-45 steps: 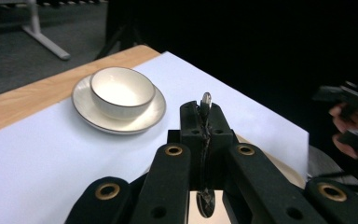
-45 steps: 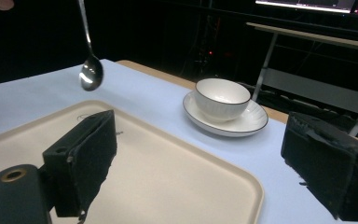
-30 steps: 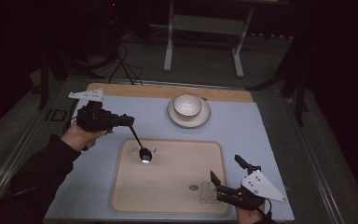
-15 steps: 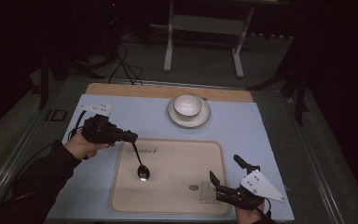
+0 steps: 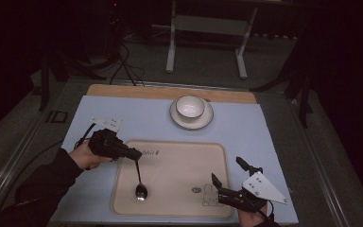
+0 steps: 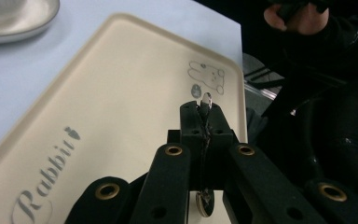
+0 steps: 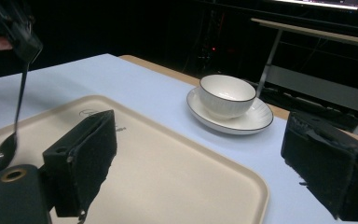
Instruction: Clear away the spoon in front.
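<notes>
The left tongs (image 5: 133, 154) are clenched on the handle of a black spoon (image 5: 139, 182), which hangs bowl-down over the cream rabbit tray (image 5: 179, 156), its bowl at or just above the tray's floor toward seven o'clock. The right tongs (image 5: 231, 178) hover over the tray's five o'clock corner, released, nothing between them. At twelve o'clock on the pale blue surface (image 5: 246, 127), beyond the tray, a white bowl (image 5: 190, 106) sits on a saucer (image 5: 207, 118).
</notes>
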Demonstrator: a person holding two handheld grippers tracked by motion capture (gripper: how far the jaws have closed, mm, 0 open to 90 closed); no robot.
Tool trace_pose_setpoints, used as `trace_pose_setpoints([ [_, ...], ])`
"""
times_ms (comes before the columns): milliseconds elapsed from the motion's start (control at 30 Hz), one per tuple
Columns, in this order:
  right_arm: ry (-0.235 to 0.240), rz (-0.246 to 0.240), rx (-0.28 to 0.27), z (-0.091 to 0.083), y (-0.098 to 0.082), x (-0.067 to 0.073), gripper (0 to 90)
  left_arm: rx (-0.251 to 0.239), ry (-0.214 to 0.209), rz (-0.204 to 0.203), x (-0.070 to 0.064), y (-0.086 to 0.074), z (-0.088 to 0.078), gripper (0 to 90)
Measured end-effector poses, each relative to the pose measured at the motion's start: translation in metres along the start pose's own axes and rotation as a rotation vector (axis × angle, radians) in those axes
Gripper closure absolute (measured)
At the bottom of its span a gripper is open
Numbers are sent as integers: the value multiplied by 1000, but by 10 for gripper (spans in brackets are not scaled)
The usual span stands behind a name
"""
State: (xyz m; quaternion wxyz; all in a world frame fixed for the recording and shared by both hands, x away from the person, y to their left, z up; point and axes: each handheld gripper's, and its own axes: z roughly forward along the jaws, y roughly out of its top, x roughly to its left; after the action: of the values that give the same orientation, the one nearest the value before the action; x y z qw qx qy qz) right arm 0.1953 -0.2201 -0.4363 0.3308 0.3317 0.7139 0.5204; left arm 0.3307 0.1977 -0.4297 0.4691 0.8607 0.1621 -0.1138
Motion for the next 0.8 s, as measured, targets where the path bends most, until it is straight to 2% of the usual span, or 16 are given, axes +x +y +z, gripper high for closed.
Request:
trace_pose_setpoints([
  [133, 0, -2, -2, 0, 0, 0, 103, 12, -10, -1, 2, -1, 5, 896],
  [167, -1, 0, -2, -1, 0, 0, 103, 35, -20, 0, 3, -1, 9, 896],
  [233, -2, 0, -2, -1, 0, 0, 103, 42, -28, -3, 4, -2, 12, 896],
  [467, -1, -1, -2, -1, 0, 0, 103, 37, -35, -13, 10, -2, 15, 895],
  [600, 0, -2, -1, -1, 0, 0, 103, 14, 1, -22, 16, -6, 17, 848],
  [667, 1, -1, -2, -1, 0, 0, 103, 9, -6, -32, 18, -7, 17, 841],
  [800, -1, -3, 0, -1, 0, 0, 103, 0, 24, -48, 24, -11, 20, 815],
])
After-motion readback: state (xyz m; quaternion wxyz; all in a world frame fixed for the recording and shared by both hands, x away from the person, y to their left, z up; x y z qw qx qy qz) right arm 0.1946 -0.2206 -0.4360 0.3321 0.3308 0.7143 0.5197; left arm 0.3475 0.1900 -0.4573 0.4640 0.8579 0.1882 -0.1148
